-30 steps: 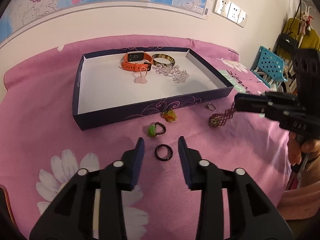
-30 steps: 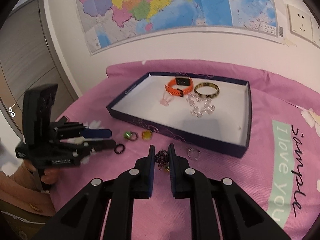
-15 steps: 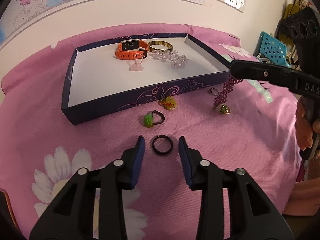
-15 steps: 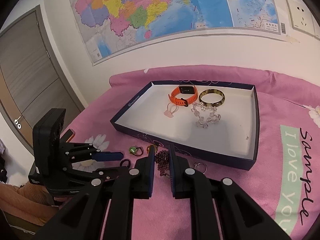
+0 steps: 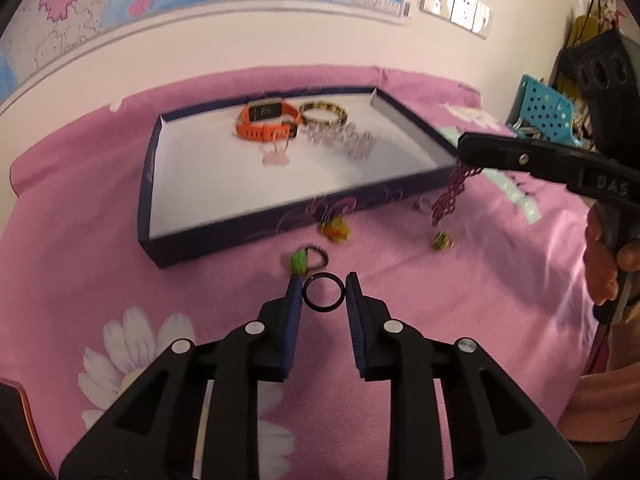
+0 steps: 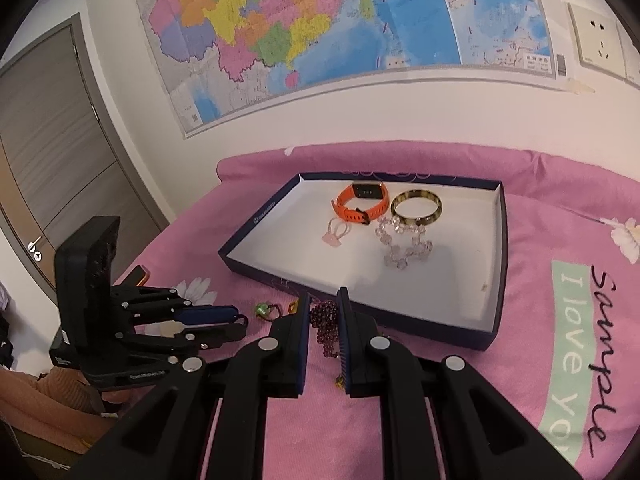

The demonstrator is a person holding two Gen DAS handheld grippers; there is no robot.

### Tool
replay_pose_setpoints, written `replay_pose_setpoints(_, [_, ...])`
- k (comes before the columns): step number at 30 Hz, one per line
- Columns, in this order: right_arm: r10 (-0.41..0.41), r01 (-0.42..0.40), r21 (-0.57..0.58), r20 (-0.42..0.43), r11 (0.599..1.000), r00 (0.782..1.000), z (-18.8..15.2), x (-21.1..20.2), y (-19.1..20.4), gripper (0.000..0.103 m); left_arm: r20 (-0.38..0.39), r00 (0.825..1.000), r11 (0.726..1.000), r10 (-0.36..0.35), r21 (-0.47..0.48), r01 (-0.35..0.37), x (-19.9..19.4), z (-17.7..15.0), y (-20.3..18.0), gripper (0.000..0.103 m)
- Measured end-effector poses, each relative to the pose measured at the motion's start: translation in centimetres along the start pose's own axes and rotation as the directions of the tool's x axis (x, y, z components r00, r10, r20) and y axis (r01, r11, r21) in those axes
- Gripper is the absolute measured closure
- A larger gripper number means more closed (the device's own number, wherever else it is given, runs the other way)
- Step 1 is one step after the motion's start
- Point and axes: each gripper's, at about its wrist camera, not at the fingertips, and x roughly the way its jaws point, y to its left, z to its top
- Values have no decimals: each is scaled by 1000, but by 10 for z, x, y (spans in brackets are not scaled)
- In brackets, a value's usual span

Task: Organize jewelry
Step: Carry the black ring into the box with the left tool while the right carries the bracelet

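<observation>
A black ring (image 5: 323, 293) sits between the pads of my left gripper (image 5: 323, 294). The jaws are closing and both pads touch its sides. The ring looks sharp while the cloth behind is blurred. My right gripper (image 6: 323, 300) is shut on a purple beaded chain (image 6: 325, 328), which hangs from its tips just before the tray's front wall. In the left wrist view the chain (image 5: 450, 196) dangles from the right gripper (image 5: 460, 148) over a small gold-green charm (image 5: 442, 240). The dark blue tray (image 5: 160, 184) holds an orange watch band (image 5: 266, 122), a bangle (image 5: 323, 113), a crystal bracelet (image 5: 344, 142) and a pink ring (image 5: 276, 154).
On the pink flowered cloth before the tray lie a green ring (image 5: 306, 260), a yellow ring (image 5: 335, 230) and a silver ring (image 5: 422, 204). A hand (image 5: 604, 256) holds the right gripper's handle. A wall with a map stands behind; a door is at the left (image 6: 48, 160).
The left jaws have narrowed onto the black ring, which now keeps its place between the pads. The purple chain, low by the cloth before, now hangs from the raised right gripper.
</observation>
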Motion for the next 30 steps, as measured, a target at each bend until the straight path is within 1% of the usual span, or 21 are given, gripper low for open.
replay_pose_setpoints(6, [-9, 10, -27, 32, 1000, 999, 16, -5, -1, 91, 53, 999, 1000, -6, 11, 5, -11, 21, 3, 80])
replay_pose_setpoints(11, [-16, 18, -44, 56, 999, 998, 31, -2, -4, 91, 74, 997, 1000, 3, 27, -5, -9, 38, 3, 80])
replay_pose_setpoints(18, [0, 2, -41, 47, 999, 999, 47, 13, -11, 91, 63, 998, 1000, 3, 28, -5, 6, 56, 8, 80])
replay_pose_setpoints(30, [7, -7, -35, -1, 999, 1000, 62, 56, -21, 91, 20, 1000, 999, 24, 28, -25, 37, 76, 13, 80])
